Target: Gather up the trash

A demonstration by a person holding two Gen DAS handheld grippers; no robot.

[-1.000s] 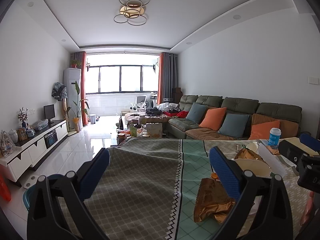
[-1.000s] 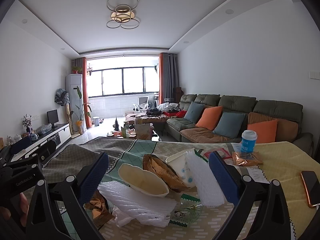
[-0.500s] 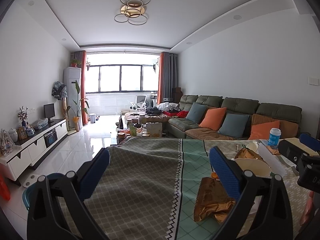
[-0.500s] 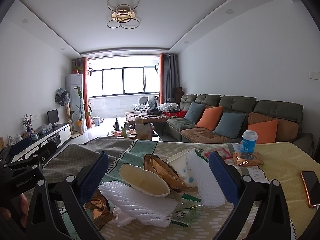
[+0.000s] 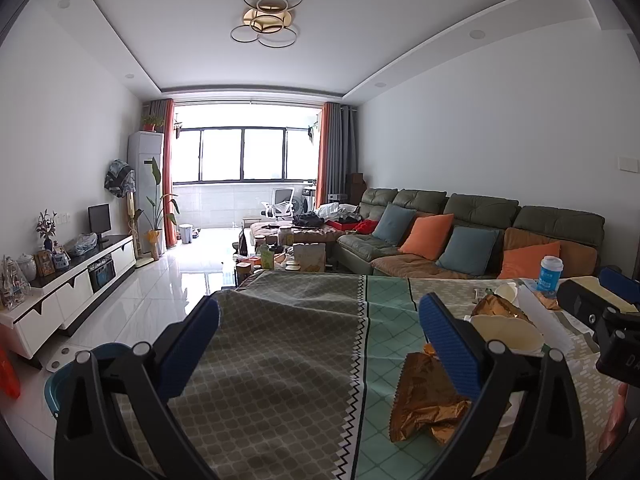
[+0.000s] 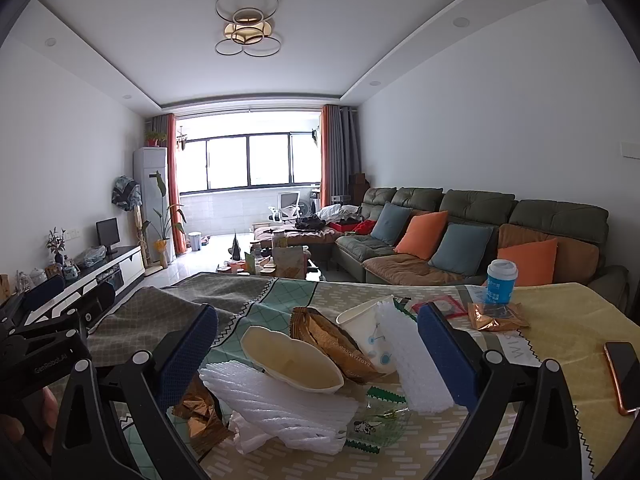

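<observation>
Trash pile [image 6: 304, 392] lay on the tablecloth at lower centre of the right wrist view, directly between and ahead of the wide-open, empty right gripper [image 6: 316, 356]. The left gripper [image 5: 320, 344], equally spread and empty, faced bare cloth.

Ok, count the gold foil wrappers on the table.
3: one crumpled behind the left finger, one behind the cream tray, one below the blue cup. The pile may hide more.
</observation>
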